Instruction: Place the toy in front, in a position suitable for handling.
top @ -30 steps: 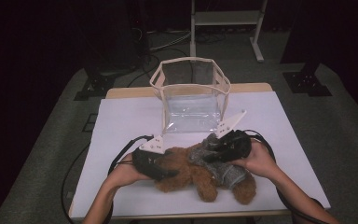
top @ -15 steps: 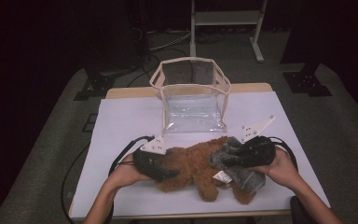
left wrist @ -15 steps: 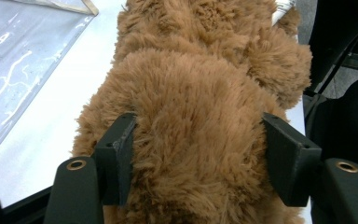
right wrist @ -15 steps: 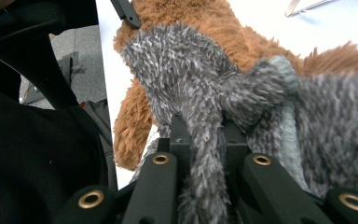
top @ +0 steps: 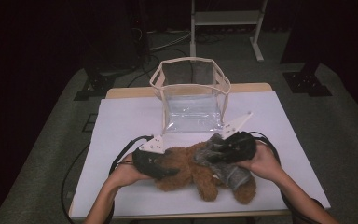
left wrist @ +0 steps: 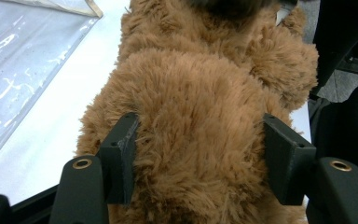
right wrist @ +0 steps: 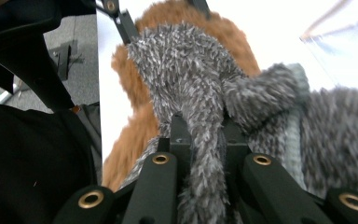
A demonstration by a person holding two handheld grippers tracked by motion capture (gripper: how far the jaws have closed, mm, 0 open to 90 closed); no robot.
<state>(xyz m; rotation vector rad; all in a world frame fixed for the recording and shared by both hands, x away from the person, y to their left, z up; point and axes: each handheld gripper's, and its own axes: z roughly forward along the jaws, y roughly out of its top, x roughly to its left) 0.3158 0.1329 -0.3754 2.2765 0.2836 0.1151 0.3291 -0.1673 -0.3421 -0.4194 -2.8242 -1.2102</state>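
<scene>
Brown teddy bear [top: 191,170] lying at 6 o'clock on the desk [top: 121,121], left hand-held gripper [left wrist: 198,156] clamping its body. Right hand-held gripper [right wrist: 200,135] pinched on the grey knit garment [top: 228,170] at 3 o'clock. Best pulled slowly, bear pinned firmly.

We see a plush bear [top: 193,170] in warm reddish brown, its shaggy fur an even tone with no markings. The fuzzy garment [top: 226,165] on its right side is grey, flecked with dark and pale fibres, and one part of it in the right gripper view is a paler, ribbed grey-blue. Both the left gripper [left wrist: 198,161] and the right gripper [right wrist: 200,135] have matt black jaws with brass-coloured rivets, and each carries a pale grey plate. The table [top: 121,121] is white. The far bag [top: 191,100] is clear plastic with cream trim. The floor around is grey.
</scene>
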